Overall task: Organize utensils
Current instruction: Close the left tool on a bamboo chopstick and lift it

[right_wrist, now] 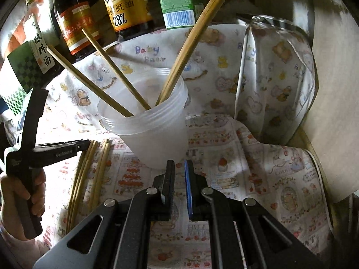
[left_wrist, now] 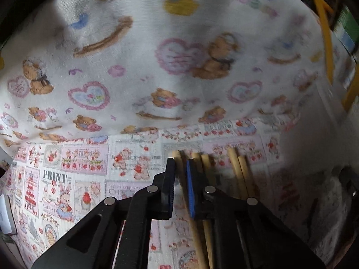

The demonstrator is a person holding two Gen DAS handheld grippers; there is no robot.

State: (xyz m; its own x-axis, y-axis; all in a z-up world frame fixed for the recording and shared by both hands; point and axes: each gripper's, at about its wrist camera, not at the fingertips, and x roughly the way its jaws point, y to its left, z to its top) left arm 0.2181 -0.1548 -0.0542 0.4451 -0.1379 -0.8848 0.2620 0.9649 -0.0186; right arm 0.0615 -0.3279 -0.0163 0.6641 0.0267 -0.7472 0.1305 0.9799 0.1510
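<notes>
Progress: partly done. Four chopsticks already stand in the translucent plastic cup (right_wrist: 154,121), two leaning left and a pair leaning right. The cup sits on the patterned cloth (right_wrist: 235,179) covering the table, in front of a row of sauce bottles (right_wrist: 125,6).

Remaining work: a loose group of chopsticks (right_wrist: 89,174) lies flat on the cloth to the left of the cup, near it but not touching it. In the left wrist view they appear as several wooden sticks (left_wrist: 237,170) side by side, running away from the camera.

Left gripper (left_wrist: 180,179): low over the cloth and down among the loose sticks. Its jaws stand a narrow gap apart, and one stick appears to run through that gap; whether it is actually clamped cannot be told, as the view is blurred. The right wrist view shows the same tool with its tip at the far ends of the sticks.

Right gripper (right_wrist: 179,179): hovering just short of the cup base, jaws slightly spread with nothing between them.

Assessment: roughly half the visible chopsticks are stowed. The flat group must be lifted and dropped into the cup.
</notes>
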